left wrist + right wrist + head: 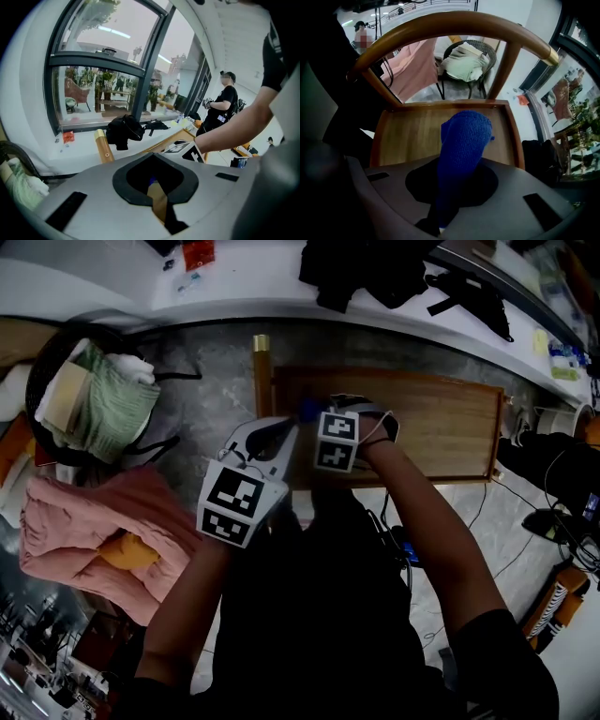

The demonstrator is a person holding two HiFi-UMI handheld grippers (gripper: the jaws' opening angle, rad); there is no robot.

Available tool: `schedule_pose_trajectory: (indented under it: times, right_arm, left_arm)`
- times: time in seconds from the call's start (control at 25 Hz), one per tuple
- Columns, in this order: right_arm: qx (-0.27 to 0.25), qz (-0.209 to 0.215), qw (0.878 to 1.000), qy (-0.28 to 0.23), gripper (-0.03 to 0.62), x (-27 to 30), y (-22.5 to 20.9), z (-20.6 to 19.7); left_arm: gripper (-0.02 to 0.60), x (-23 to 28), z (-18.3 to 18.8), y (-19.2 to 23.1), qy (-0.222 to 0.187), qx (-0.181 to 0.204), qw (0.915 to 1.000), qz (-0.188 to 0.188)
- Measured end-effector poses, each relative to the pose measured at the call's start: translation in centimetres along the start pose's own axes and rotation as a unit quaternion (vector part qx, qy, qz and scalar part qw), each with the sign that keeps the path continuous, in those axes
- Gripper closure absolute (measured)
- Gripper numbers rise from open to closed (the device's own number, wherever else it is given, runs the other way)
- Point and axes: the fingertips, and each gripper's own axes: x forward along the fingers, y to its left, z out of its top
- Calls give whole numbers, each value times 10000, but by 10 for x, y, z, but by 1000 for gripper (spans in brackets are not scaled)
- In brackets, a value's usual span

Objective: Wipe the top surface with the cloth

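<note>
Blue cloth [464, 136] pinched by one end in the right gripper [319, 418] fingers over the wooden top's [441, 427] left end, left gripper [279, 432] fingers pressed together, empty; the narrow bunch may slip loose or skip rim corners.

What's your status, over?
Left hand-held gripper shut, empty. Right hand-held gripper shut on cloth, over seat. Nothing seen on seat.
</note>
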Motion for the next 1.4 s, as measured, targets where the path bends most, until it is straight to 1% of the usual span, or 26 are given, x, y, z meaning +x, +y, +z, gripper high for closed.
schedule_pose_trajectory:
  times: [0.2,0.36,0.52,0.68,0.8,1.0,1.04,1.12,1.28,1.4]
  right_arm:
    - [-12,289,9996,22,546,1,51,-8]
    - [-60,523,9986,33,546,2,88,-13]
    - [-267,747,9968,93,546,1,118,-17]
    - [-488,1077,9928,210,546,-3,145,-21]
    - [-587,1235,9903,255,546,-2,156,-22]
    - [-524,1470,9876,143,546,-3,154,-20]
    - [-468,1451,9883,96,546,-6,151,-21]
    - [-297,1208,9922,16,546,-13,131,-29]
    - [-36,370,9992,-147,546,-35,58,-39]
    - [95,-160,9994,-302,546,-51,5,-48]
  left_arm:
    - [572,-2,-9,-17,109,63,9998,-135]
    - [572,-6,-19,-28,151,-24,9997,-173]
    - [572,-8,-31,-40,252,-85,9994,-216]
    - [572,-10,-40,-55,328,-109,9991,-259]
    - [572,-11,-44,-62,351,-100,9989,-300]
    - [572,-7,-42,-67,346,-118,9989,-287]
    - [572,-6,-40,-67,343,-102,9990,-279]
    - [572,-1,-33,-66,314,-19,9991,-290]
    - [572,14,-23,-54,254,83,9991,-321]
    - [572,29,-10,-47,211,106,9996,-174]
